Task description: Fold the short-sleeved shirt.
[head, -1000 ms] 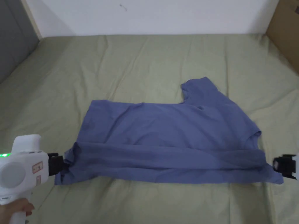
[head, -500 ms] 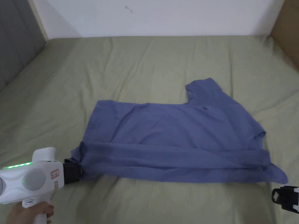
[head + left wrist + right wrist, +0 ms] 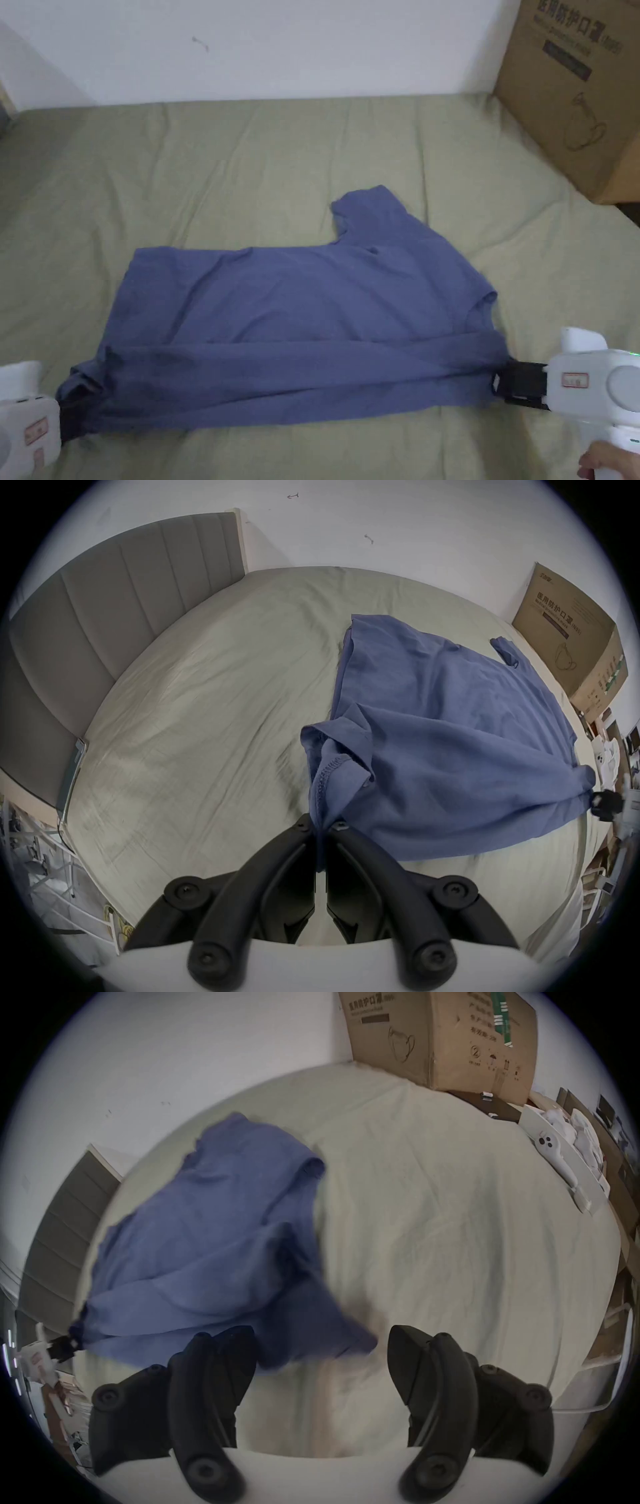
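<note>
Lying crosswise on the bed [image 3: 262,150], the shirt [image 3: 300,312] runs its long axis left to right, its near edge already turned up over the body as a band. The left tool [image 3: 320,826] is pressed together, pinching the hem end. The right tool [image 3: 322,1352] stands spread, with the shoulder-end corner just before and left of its gap, not gripped; it is the nearer to that end. One sleeve [image 3: 369,212] lies flat at the far side. A box [image 3: 575,87] stands well apart, obstructing nothing.
</note>
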Demonstrator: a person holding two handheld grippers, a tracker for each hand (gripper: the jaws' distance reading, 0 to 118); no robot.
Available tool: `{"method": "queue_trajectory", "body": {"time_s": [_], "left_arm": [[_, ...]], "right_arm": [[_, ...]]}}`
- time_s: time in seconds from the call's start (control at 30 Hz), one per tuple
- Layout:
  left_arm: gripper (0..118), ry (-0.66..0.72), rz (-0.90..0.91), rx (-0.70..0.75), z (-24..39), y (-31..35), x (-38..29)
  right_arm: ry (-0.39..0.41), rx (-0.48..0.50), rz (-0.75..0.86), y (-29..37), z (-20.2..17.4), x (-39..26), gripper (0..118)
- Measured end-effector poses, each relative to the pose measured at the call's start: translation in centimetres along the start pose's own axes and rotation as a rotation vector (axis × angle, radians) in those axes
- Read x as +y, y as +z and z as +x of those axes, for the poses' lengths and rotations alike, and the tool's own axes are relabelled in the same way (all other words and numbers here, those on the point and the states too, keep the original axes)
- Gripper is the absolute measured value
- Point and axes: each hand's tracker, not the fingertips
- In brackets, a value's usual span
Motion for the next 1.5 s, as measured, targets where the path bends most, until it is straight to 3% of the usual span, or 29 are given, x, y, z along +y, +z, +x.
{"method": "queue_trajectory", "body": {"time_s": [0.03, 0.07, 0.1, 0.13, 0.17, 0.27, 0.33, 0.43, 0.57, 0.77, 0.83, 0.9, 0.93, 0.97, 1.1, 1.13, 1.2, 1.23, 1.27, 1.33, 1.4, 1.5], "left_arm": [[3, 0.008, -0.001, -0.004, -0.2, -0.4, -0.2], [3, 0.012, -0.004, -0.008, -0.4, -0.2, -0.1], [3, 0.017, -0.005, -0.018, -0.6, 0.1, -0.1], [3, 0.016, -0.005, -0.023, -0.6, 0.5, -0.1], [3, 0.015, -0.001, -0.026, -0.6, 0.9, -0.1], [3, 0.015, 0.008, -0.036, -0.9, 1.9, 0.5], [3, 0.010, 0.021, -0.041, -0.7, 3.0, 0.6], [3, -0.037, 0.040, -0.045, -0.8, 4.9, 0.6], [3, -0.090, 0.021, -0.016, -1.4, 7.2, -0.9], [3, -0.054, -0.055, -0.048, -2.9, 8.1, -6.6], [15, -0.043, -0.066, -0.031, -3.0, 7.4, -7.9], [51, -0.045, -0.071, 0.009, -2.8, 7.3, -8.2], [65, -0.041, -0.062, 0.013, -2.9, 7.5, -8.1], [70, -0.023, -0.049, 0.001, -3.2, 7.2, -7.8], [68, 0.070, 0.038, -0.084, -2.3, 8.8, -5.5], [62, 0.076, 0.059, -0.094, -1.8, 9.0, -4.9], [12, 0.060, 0.089, -0.105, -0.5, 9.2, -4.0], [0, 0.033, 0.114, -0.107, 0.4, 9.2, -3.7], [0, 0.028, 0.119, -0.090, 1.1, 8.8, -3.6], [0, -0.003, 0.060, -0.078, 2.4, 7.6, -3.3], [0, -0.014, 0.045, -0.096, 3.3, 6.7, -3.4], [0, -0.040, 0.028, -0.090, 3.6, 5.3, -2.8]], "right_arm": [[0.006, -0.012, -0.045, -1.1, 0.1, 0.0, 67], [0.006, 0.034, -0.078, -1.6, 0.0, -0.5, 43], [-0.011, 0.011, -0.043, -0.9, -0.4, -0.9, 40], [0.012, 0.027, -0.011, 0.4, -0.8, -0.9, 24], [0.035, 0.072, -0.003, 1.1, -1.1, -1.0, 17], [0.077, 0.035, 0.008, 2.3, -1.6, -1.1, 13], [0.057, 0.058, 0.020, 3.8, -1.6, -1.2, 13], [-0.016, 0.118, 0.049, 6.0, -0.6, -0.9, 13], [-0.033, 0.139, 0.024, 9.3, 0.7, -2.6, 13], [-0.062, 0.130, -0.078, 9.6, 2.8, -9.0, 13], [-0.051, 0.103, -0.111, 8.4, 3.1, -10.7, 14], [-0.015, 0.023, -0.114, 7.8, 3.0, -11.4, 39], [0.018, -0.026, -0.109, 7.9, 2.7, -11.5, 58], [0.043, -0.055, -0.091, 8.2, 2.4, -11.3, 76], [0.082, -0.007, 0.001, 10.1, 1.2, -8.9, 76], [0.084, 0.011, 0.033, 11.0, 0.4, -8.2, 73], [0.123, 0.012, 0.087, 11.8, -1.0, -6.8, 39], [0.133, -0.028, 0.115, 11.8, -1.8, -6.3, 19], [0.131, -0.052, 0.141, 10.9, -1.7, -5.7, 6], [0.120, 0.005, 0.111, 9.9, -2.3, -5.0, 0], [0.105, 0.051, 0.097, 8.6, -3.0, -4.6, 0], [0.187, 0.043, 0.085, 7.2, -4.6, -2.2, 0]]}}
